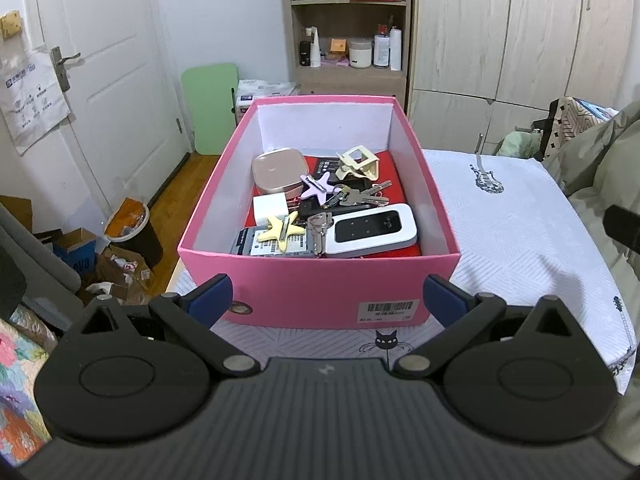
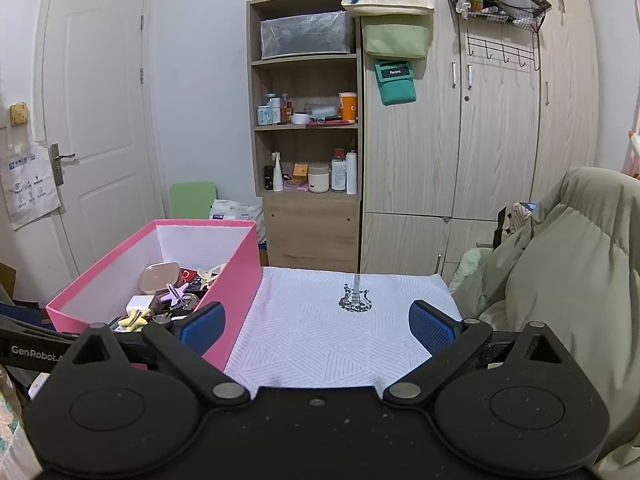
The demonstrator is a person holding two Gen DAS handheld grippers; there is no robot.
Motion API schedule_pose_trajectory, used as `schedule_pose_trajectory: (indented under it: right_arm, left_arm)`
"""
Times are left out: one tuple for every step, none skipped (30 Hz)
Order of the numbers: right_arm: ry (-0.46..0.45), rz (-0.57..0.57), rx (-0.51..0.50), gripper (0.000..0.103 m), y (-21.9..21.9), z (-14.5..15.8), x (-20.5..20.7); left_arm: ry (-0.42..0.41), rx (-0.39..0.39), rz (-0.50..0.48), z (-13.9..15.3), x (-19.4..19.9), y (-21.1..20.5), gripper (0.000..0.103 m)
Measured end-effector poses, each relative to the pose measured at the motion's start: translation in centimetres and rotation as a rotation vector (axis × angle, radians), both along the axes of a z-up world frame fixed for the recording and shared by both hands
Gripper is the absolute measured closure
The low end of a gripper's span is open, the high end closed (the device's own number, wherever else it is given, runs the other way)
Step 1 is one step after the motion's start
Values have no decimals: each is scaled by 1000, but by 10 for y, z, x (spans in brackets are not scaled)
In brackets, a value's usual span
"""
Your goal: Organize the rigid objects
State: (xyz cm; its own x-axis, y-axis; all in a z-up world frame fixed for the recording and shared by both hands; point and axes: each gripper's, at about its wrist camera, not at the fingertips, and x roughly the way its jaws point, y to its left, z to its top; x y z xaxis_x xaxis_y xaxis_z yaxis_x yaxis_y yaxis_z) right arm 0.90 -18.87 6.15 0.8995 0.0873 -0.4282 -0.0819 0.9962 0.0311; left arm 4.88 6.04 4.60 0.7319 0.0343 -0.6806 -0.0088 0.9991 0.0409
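— Left wrist view, what have you got?

— My left hand-held gripper (image 1: pixel 326 300) is spread wide and holds nothing, its blue pads on either side of the near wall of a pink cardboard box (image 1: pixel 320 284). The box stands on a white patterned cloth (image 1: pixel 500 216) over the bed. Inside it I see a white pocket router (image 1: pixel 370 230) at the front right, a yellow star-shaped clip (image 1: pixel 280 232) lying on a grey device at the front left, a white charger plug (image 1: pixel 270 208) just behind that clip, a rose-coloured rounded case (image 1: pixel 280 170) at the back left, a lilac star-shaped clip (image 1: pixel 316 188) beside the case, a bunch of keys (image 1: pixel 364 196) in the middle and a cream claw clip (image 1: pixel 358 162) at the back right.

— And the right wrist view?

— My right hand-held gripper (image 2: pixel 316 326) is spread too, empty, above bare cloth with a guitar print (image 2: pixel 354 300). The box (image 2: pixel 236 268) sits to its left, with its near corner just behind the left pad. A wooden shelf unit (image 2: pixel 306 128) and a wardrobe (image 2: pixel 480 140) stand behind the bed, and an olive padded coat (image 2: pixel 568 280) lies at the right.
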Motion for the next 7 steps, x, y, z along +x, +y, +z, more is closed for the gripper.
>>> schedule_pose_trajectory:
  right_arm:
    - [0,-1,-4,3,0,0,0]
    - [0,-1,-7,3,0,-1,1]
    - [1,-2,-7,3,-1,-1,1]
    - [3,-3,-6,3,-1,-1,1]
    - [5,-4,-4,3,-1,-1,2]
    - [6,-4,-4,3,-2,-1,1]
    - [7,-4,-6,3,-1,-2,1]
  left_arm:
    - [3,-2,1,0,1,1,0]
    - [3,0,2,-1,1,1,0]
    - [2,3,1,0,1,1,0]
    - [0,6,2,0,1,1,0]
    - [-1,8,1,0,1,1,0]
    - [-1,8,0,0,1,1,0]
    - [-1,8,-1,0,1,1,0]
